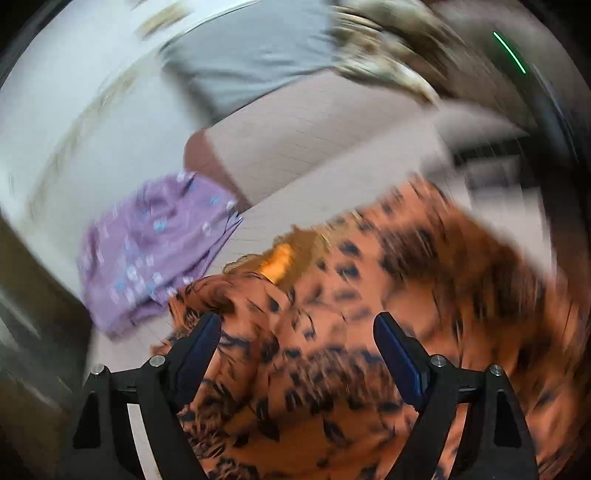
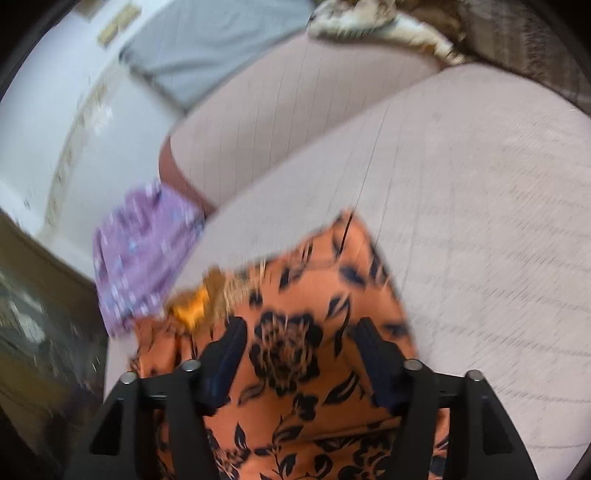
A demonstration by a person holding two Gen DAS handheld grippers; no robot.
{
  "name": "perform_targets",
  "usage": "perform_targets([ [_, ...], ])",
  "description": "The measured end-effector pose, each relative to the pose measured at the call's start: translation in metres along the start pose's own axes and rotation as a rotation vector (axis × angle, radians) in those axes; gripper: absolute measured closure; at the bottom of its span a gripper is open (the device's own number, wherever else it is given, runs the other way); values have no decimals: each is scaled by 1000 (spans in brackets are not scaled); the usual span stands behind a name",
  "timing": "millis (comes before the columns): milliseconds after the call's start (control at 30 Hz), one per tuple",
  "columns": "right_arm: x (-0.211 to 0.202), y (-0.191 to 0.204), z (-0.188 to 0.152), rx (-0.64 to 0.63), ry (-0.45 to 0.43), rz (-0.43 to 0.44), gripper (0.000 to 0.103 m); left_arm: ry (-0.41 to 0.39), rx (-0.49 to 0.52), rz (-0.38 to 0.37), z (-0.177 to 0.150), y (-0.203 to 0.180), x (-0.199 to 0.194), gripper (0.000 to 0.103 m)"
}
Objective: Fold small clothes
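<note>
An orange garment with a black flower print [image 1: 369, 295] lies rumpled on a pale pink cushioned surface [image 1: 314, 140]. My left gripper [image 1: 298, 319] hovers over it, open, with nothing pinched between its fingers; this view is heavily blurred. In the right wrist view the same orange garment [image 2: 306, 295] lies flatter, with a shiny yellow patch [image 2: 192, 306] at its left edge. My right gripper [image 2: 300, 323] stands open above a large black flower, its pads apart from the cloth. A purple garment with small pale flowers [image 1: 155, 251] [image 2: 144, 251] lies to the left.
A folded grey garment [image 1: 251, 55] [image 2: 210, 48] sits at the back on the pink surface [image 2: 480, 184]. A beige patterned cloth [image 1: 384, 55] [image 2: 388, 22] lies at the far right back. A white wall is behind on the left, and dark furniture at the lower left.
</note>
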State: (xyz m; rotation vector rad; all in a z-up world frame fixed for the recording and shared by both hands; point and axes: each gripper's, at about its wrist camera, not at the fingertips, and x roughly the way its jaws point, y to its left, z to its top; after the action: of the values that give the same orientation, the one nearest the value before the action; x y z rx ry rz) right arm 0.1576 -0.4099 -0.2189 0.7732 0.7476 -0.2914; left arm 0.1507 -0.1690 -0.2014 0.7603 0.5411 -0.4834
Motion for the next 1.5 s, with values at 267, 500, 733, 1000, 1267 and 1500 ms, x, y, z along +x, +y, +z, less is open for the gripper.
perform_targets([
  [267, -17, 21, -5, -138, -29, 24, 37, 109, -379, 174, -65, 113, -10, 17],
  [500, -13, 112, -57, -506, 5, 135, 37, 431, -1020, 180, -181, 230, 64, 26],
  [733, 47, 249, -98, -759, 164, 273, 38, 562, -1017, 188, -185, 230, 100, 30],
  [1000, 158, 310, -135, -972, 356, 159, 49, 584, -1067, 154, -192, 248, 112, 30],
  [1267, 203, 313, -132, -937, 355, 56, 81, 591, -1074, 156, -192, 256, 116, 29],
  [1500, 144, 279, -78, -662, 195, 177, 96, 578, -1080, 168, -192, 257, 115, 29],
])
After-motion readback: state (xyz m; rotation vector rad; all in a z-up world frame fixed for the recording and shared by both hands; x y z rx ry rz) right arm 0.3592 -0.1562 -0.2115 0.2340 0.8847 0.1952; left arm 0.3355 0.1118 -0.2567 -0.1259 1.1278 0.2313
